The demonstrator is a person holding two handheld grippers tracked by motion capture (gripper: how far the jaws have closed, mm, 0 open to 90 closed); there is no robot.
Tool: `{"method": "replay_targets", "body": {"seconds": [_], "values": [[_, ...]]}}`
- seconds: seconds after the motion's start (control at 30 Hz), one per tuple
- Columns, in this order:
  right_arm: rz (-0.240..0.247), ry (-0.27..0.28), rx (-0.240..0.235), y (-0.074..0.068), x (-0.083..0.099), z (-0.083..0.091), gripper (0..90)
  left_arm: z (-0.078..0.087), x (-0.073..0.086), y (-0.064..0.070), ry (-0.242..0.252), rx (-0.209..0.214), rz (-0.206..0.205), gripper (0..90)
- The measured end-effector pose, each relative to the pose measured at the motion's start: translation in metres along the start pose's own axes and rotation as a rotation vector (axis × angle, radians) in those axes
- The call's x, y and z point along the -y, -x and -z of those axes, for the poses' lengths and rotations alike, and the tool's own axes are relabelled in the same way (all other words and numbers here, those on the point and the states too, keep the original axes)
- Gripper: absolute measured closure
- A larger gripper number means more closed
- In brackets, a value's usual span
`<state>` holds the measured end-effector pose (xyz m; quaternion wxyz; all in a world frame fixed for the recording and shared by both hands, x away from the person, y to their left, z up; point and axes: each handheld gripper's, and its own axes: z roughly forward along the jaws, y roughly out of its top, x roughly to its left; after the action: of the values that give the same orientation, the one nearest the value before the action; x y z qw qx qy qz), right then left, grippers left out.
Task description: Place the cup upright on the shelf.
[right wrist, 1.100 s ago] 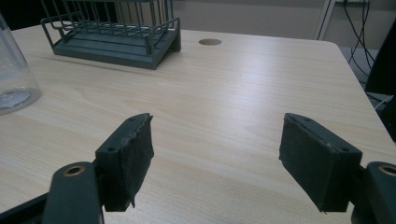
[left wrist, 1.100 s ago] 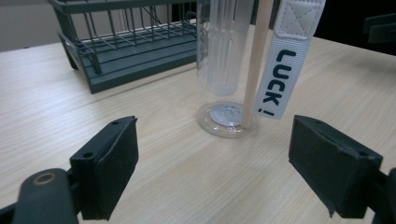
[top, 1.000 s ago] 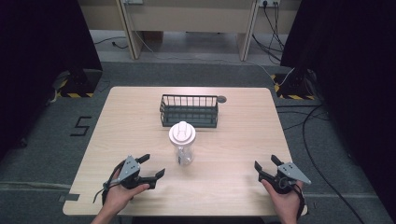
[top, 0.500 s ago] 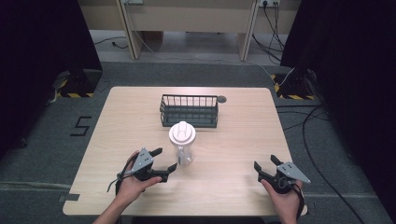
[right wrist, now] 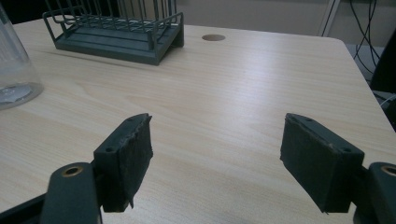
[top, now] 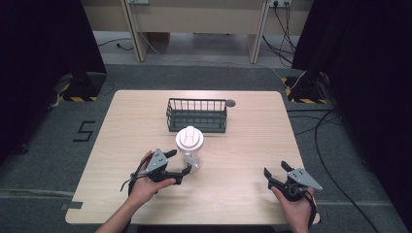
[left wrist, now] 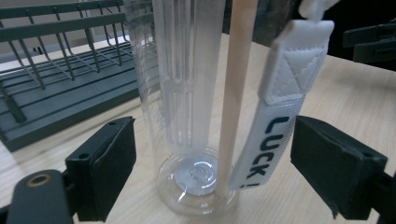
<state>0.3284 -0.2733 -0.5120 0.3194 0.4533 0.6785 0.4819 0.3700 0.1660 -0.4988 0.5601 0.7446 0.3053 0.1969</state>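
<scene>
While the left gripper (top: 179, 163) sits near the left-centre of the wooden table (top: 252, 145), its jaws are spread wide with the clear plastic bottle (top: 190, 151) standing right between them, and as far as I can tell neither pad is actually touching it. From the left gripper view you can see the bottle (left wrist: 187, 116) upright on its base, with a gap on either side between the clear wall and the black pads (left wrist: 112, 163). It has a white strap (left wrist: 275, 107) hanging down its side with dark letters reading "LUCK" on it, and from above there's a white lid (top: 189, 137) on top. So the bottle is roughly mid-table, a bit toward the near side, just in front of the dark wire rack (top: 197, 115), which sits farther back near the centre. A small round hole (top: 230, 103) in the tabletop is just right of the rack's far corner. Over at the near right, the right gripper (top: 278, 172) is held in the person's hand close to the table's edge, well apart from the bottle. Its jaws are spread too, with nothing between them but bare tabletop, and in the right gripper view the rack (right wrist: 116, 35) and the bottle's base (right wrist: 16, 70) show far off to the left.
</scene>
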Motion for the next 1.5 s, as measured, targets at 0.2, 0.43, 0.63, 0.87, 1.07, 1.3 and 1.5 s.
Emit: {"method": "replay_targets", "body": {"seconds": [0.2,0.43,0.63,0.87,1.07,1.3,1.5], "values": [[-0.002,-0.003,-0.003,0.000,0.000,0.000,25.4,-0.010,-0.002,-0.001,-0.002,0.015,-0.006,13.8],[-0.002,-0.003,-0.008,0.001,0.000,-0.001,25.2,-0.020,0.001,-0.004,-0.015,0.011,-0.026,13.5],[-0.004,-0.009,-0.008,0.001,0.000,-0.001,24.9,-0.026,0.001,-0.006,-0.007,0.018,-0.041,13.0],[-0.002,-0.016,-0.012,0.001,-0.001,-0.002,24.5,-0.034,-0.002,-0.007,0.003,0.025,-0.053,12.7],[-0.003,-0.018,-0.012,0.001,-0.001,-0.002,24.5,-0.039,-0.002,-0.008,0.007,0.025,-0.060,12.7],[-0.003,-0.019,-0.011,0.000,-0.001,-0.002,24.5,-0.040,0.000,-0.009,0.031,0.033,-0.048,16.9],[-0.002,-0.022,-0.010,0.000,-0.001,-0.002,24.5,-0.040,0.001,-0.010,0.041,0.036,-0.039,17.4]]}}
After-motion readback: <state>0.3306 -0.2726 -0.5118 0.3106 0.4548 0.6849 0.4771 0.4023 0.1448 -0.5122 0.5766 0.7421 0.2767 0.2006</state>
